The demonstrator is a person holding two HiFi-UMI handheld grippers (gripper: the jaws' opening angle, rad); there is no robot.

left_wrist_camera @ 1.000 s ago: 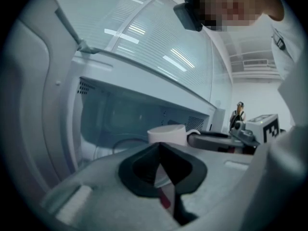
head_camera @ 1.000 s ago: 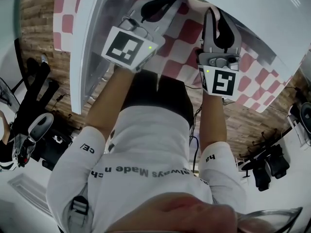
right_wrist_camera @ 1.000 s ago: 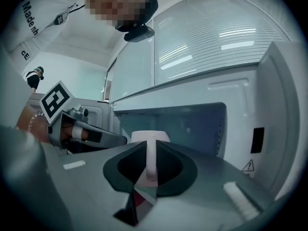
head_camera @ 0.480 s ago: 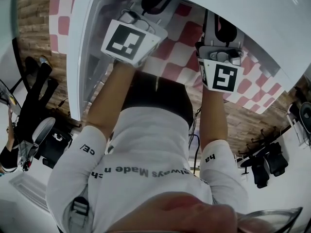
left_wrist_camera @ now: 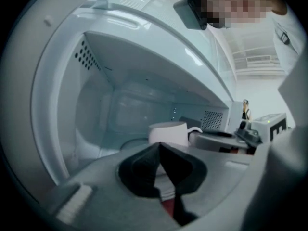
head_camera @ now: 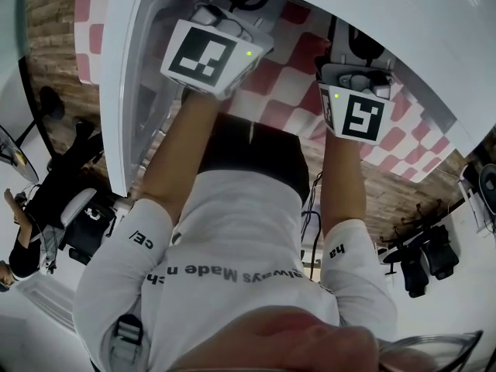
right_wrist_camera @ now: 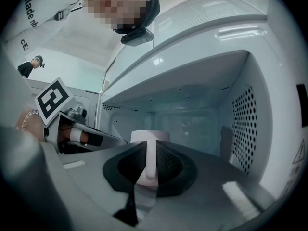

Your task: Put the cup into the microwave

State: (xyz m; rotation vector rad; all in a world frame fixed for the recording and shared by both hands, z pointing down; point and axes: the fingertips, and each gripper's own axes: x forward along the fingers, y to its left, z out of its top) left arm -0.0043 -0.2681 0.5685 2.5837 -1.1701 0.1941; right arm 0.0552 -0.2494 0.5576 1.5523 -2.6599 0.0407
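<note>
- Nearest us, the person's white shirt (head_camera: 232,246) fills the lower head view. Two bare forearms (head_camera: 174,153) reach forward from it, each carrying a gripper with a marker cube (head_camera: 208,55) facing up.
- Our left gripper (left_wrist_camera: 160,150) is clenched. Its dark pads (left_wrist_camera: 142,170) meet at the tips with nothing between them.
- Our right gripper (right_wrist_camera: 150,166) is clamped on the handle (right_wrist_camera: 150,153) of the cup (right_wrist_camera: 150,136). The handle runs upright between its pads, and the white body stands just past the tips.
- In the left gripper view we see the cup upright just beyond the left tips, its handle turned to the right, where the right gripper meets it. We cannot tell whether the left tips touch the cup.
- The cup sits at the open mouth of the microwave (right_wrist_camera: 202,32), with the cavity around and behind it. We cannot tell whether its base rests on the cavity floor.
- In the head view the microwave's door (head_camera: 116,107) stands open at the left, above a red-and-white checked cloth (head_camera: 291,80).
- Farthest in, we see the perforated side wall (right_wrist_camera: 245,129) on the right and the pale back wall (right_wrist_camera: 192,126).
</note>
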